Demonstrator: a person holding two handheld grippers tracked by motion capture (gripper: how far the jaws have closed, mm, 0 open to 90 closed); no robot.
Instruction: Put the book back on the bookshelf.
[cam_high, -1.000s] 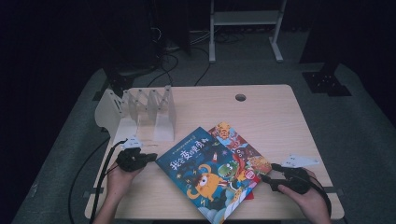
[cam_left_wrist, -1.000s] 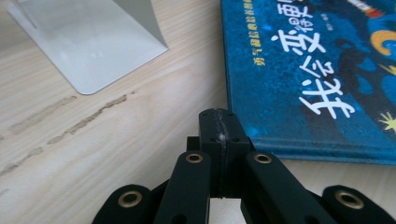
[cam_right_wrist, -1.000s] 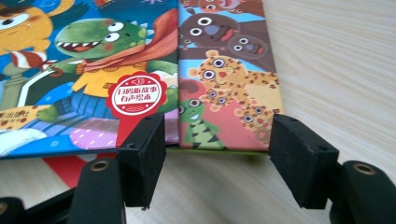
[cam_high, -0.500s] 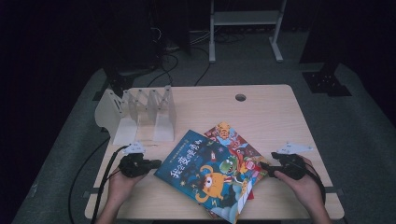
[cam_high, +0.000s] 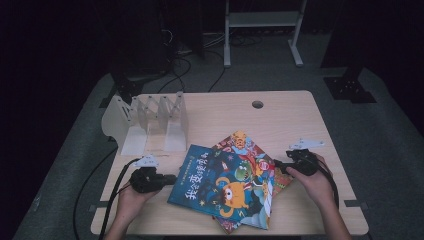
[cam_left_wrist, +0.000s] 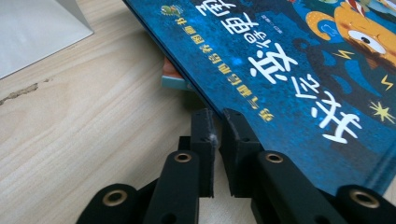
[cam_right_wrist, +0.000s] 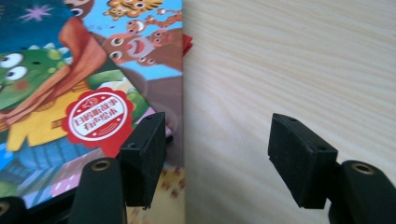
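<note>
The left gripper has its jaws nearly closed at the blue book's left edge, while the right gripper, jaws wide open, straddles the lower book's right edge on the surface.

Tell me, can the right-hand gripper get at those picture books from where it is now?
Probably yes. The right gripper sits at the right edge of the stacked books, its fingers spread wide, one over the cover and one over bare table. Nothing lies between them. It would likely need to tip lower to catch the edge.
</note>
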